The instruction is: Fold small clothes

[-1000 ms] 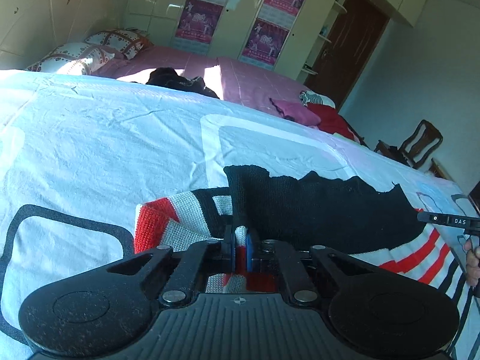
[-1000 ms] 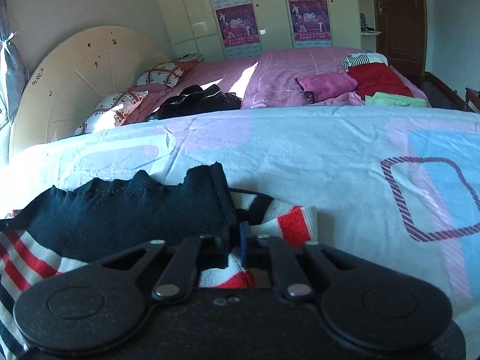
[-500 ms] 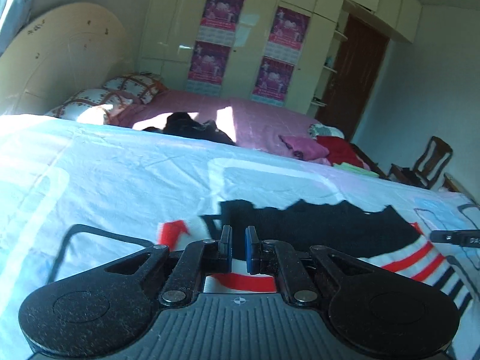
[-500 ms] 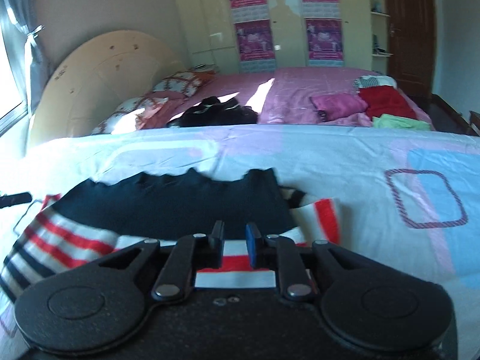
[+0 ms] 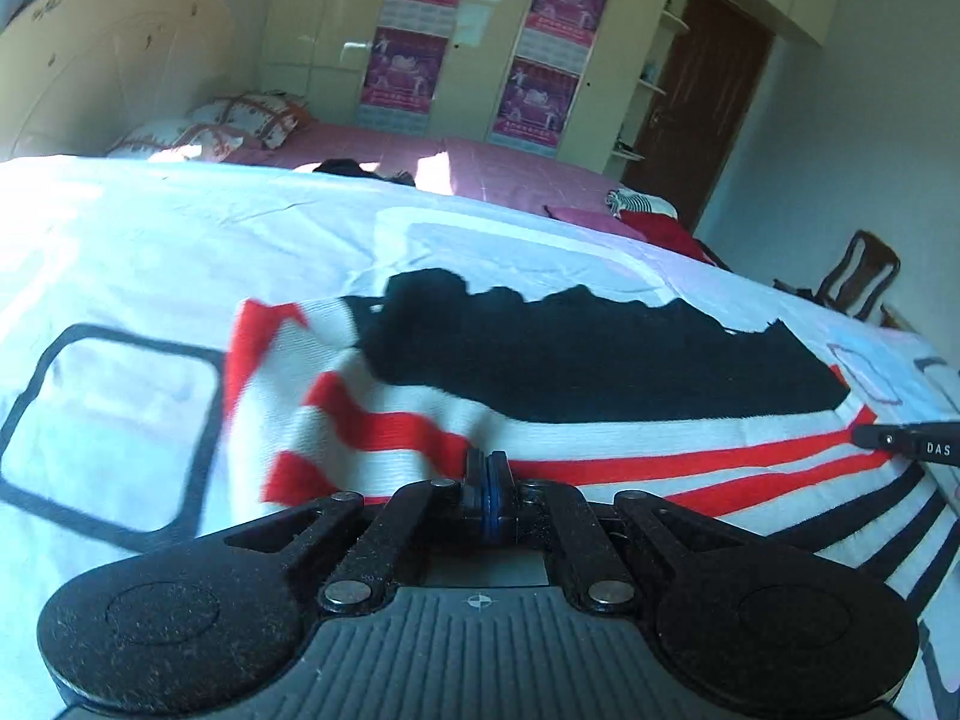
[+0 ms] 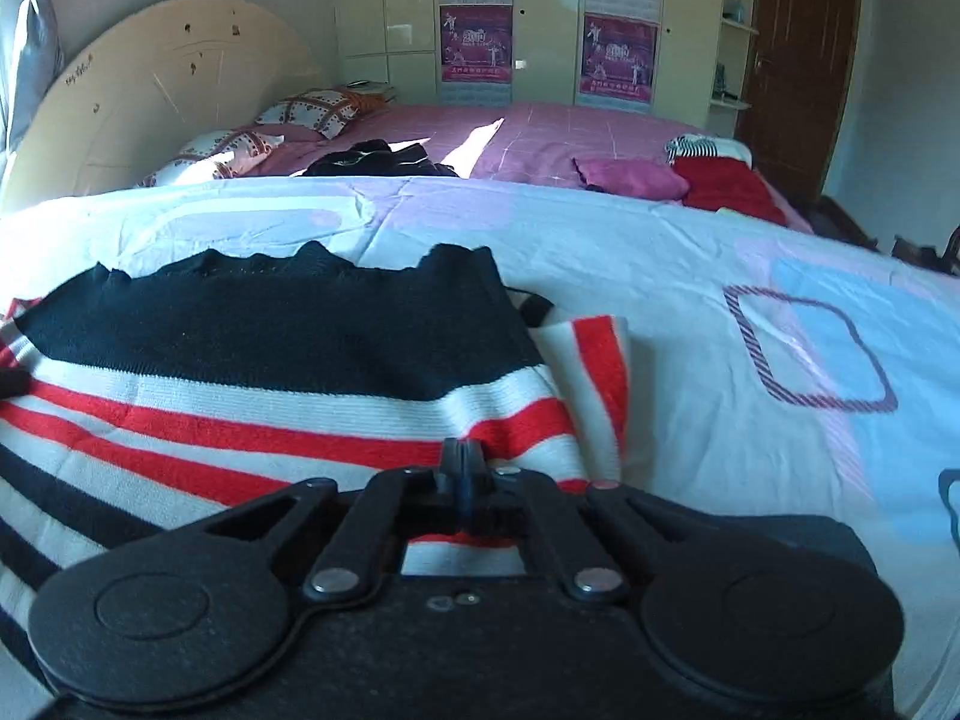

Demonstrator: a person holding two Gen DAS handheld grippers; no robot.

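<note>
A knitted sweater with a black band and red, white and black stripes lies across the pale printed bedsheet. My left gripper is shut, pinching the striped knit near the sweater's left side, where a folded sleeve shows. In the right wrist view the same sweater fills the left half. My right gripper is at its right side, its jaws closing tight on a red and white stripe. A part of the right gripper's body shows at the left view's right edge.
Beyond this bed stands a pink bed with pillows, a dark garment and pink and red clothes. A wardrobe with posters and a brown door line the far wall. A wooden chair stands at the right.
Both grippers drew back from the black band onto the striped part, so more stripes show. The jaws stood slightly apart half a second ago and are now pressed together.
</note>
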